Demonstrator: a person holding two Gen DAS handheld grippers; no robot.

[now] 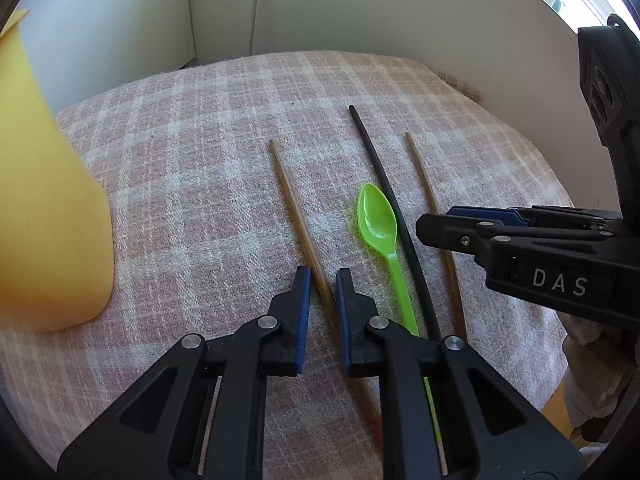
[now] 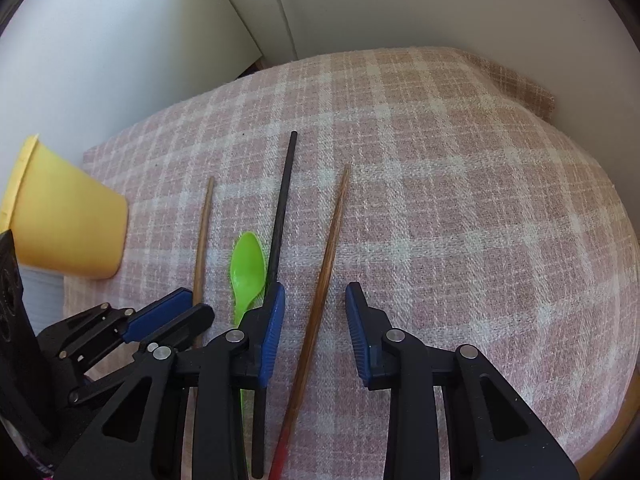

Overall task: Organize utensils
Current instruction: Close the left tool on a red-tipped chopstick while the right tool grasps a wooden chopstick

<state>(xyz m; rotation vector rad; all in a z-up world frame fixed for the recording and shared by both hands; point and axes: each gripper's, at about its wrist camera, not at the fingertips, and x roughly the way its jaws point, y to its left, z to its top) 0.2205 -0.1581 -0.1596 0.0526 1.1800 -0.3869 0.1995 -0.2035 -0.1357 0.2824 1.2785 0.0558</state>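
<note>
Four utensils lie side by side on a pink checked cloth (image 1: 180, 160). The left wooden chopstick (image 1: 292, 200) runs between the blue pads of my left gripper (image 1: 322, 280); the jaws stand narrow, with a slit still showing beside the stick. To its right lie a green plastic spoon (image 1: 378, 220), a black chopstick (image 1: 384, 188) and a second wooden chopstick (image 2: 334, 232). That one passes between the pads of my right gripper (image 2: 316, 296), which is open with room on both sides. The black chopstick (image 2: 284, 208) runs under its left finger.
A yellow cup (image 2: 68, 224) stands at the left on the cloth, close to my left gripper (image 2: 192, 308). White panels and a wall with a hanging cable (image 1: 253, 0) close off the back. The cloth's edge drops away at the right (image 2: 616, 240).
</note>
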